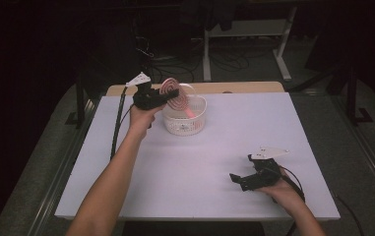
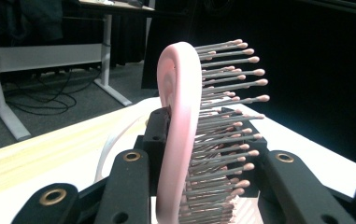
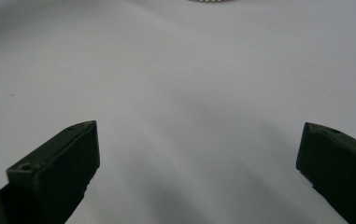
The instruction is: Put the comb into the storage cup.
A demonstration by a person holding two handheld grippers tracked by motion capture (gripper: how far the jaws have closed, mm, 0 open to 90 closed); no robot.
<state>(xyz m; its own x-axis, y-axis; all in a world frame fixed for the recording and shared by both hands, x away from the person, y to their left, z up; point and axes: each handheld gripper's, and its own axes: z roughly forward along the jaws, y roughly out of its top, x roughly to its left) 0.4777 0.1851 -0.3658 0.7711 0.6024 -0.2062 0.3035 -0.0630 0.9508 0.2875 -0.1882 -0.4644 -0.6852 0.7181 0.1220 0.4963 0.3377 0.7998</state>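
A pink hairbrush (image 2: 178, 135) with grey, pink-tipped bristles, a white perforated basket (image 1: 185, 120), a white table (image 1: 185, 167).

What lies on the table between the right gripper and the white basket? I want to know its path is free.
Nothing: in the high view, bare white table separates the right gripper from the white basket.

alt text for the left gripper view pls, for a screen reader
A pink hairbrush stands clamped edge-on between the left gripper's two black jaws, its grey bristles with pink tips pointing right. Behind it lie a white table, a wooden edge and a dark room.
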